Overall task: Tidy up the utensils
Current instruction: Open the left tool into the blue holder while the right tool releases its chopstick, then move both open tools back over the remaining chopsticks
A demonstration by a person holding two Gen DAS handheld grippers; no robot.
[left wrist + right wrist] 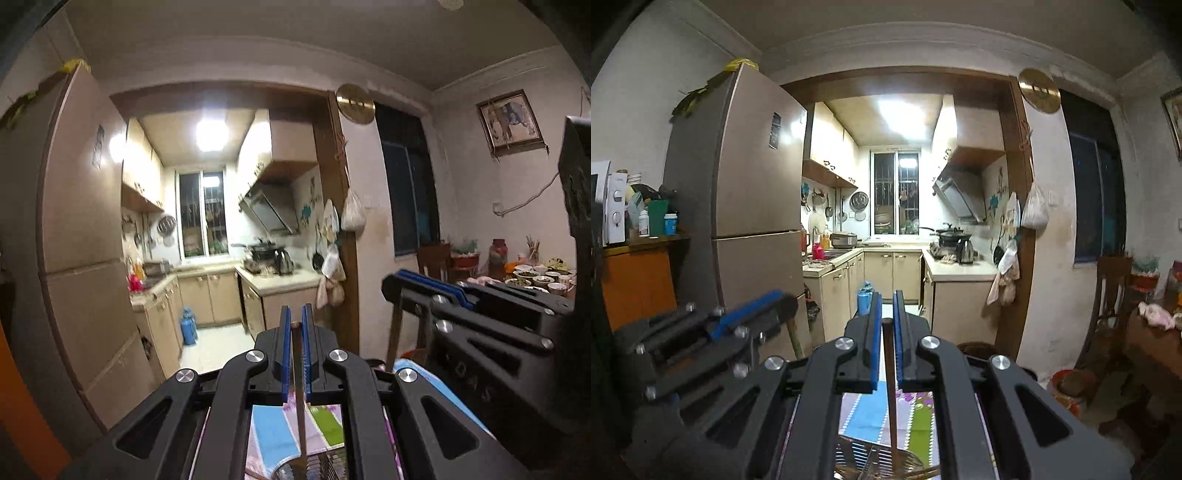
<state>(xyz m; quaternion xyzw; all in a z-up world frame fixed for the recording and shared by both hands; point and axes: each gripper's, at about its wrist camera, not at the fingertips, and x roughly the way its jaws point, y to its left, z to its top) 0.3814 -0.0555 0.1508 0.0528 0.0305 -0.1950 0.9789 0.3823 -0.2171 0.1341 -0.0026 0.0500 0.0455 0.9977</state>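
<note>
1. Utensils come first: the left gripper (295,325) is squeezed shut on a thin brown stick (298,387), maybe the handle of a utensil. The stick hangs down from the blue pads (284,350) toward 6 o'clock.
2. Its bottom end seems to reach a shiny metal thing (314,467) over the bright cloth (273,432). I cannot tell what that metal thing is.
3. The right gripper (887,325) is shut too, on its own brown stick (891,391). At 6 o'clock below it sits a wire strainer (886,461), maybe its head.
4. Both sticks are held only near the top. They could swing or slip out if a hand jerks.
5. The two grippers are close side by side. They could bump, and a stick could fall.
6. The long ends could catch on the strainer wires or the cloth.
</note>
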